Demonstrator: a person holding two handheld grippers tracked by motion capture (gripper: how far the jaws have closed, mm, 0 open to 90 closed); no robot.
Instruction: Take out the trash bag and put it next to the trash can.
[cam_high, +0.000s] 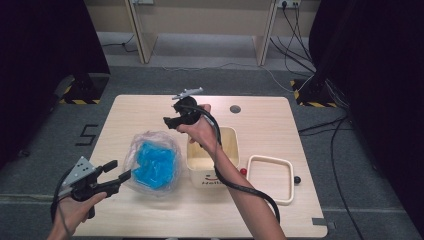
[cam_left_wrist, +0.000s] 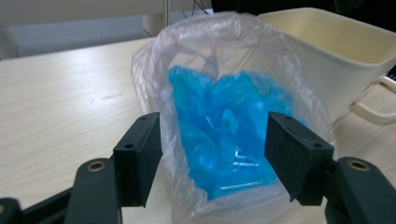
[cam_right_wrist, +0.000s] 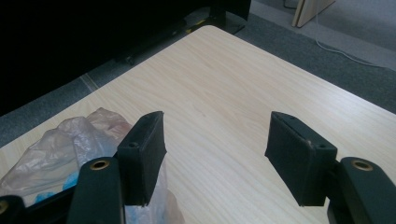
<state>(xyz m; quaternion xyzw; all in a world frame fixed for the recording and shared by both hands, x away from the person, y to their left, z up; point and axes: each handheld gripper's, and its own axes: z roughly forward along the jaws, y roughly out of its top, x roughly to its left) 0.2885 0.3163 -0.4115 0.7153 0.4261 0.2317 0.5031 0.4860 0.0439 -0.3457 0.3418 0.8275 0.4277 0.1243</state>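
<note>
A clear plastic bag (cam_high: 152, 167) with crumpled blue material inside lies on the wooden table (cam_high: 280, 120), left of a cream bin (cam_high: 231, 145). My left gripper (cam_high: 120, 170) is open at the bag's left edge. In the left gripper view, the bag (cam_left_wrist: 224, 126) sits just beyond my left gripper (cam_left_wrist: 215, 135), whose pads stand wide and do not press it. My right gripper (cam_high: 170, 121) hovers above the table behind the bag, pointing left. In the right gripper view, my right gripper (cam_right_wrist: 215, 140) is open over bare wood, and the bag (cam_right_wrist: 70, 140) is at lower left.
A cream rectangular frame (cam_high: 290, 170) lies right of the bin, with a red ball (cam_high: 243, 171) and a black ball (cam_high: 297, 179) beside it. The bin (cam_left_wrist: 345, 51) stands close behind the bag. A round grommet (cam_high: 235, 108) is set in the far tabletop.
</note>
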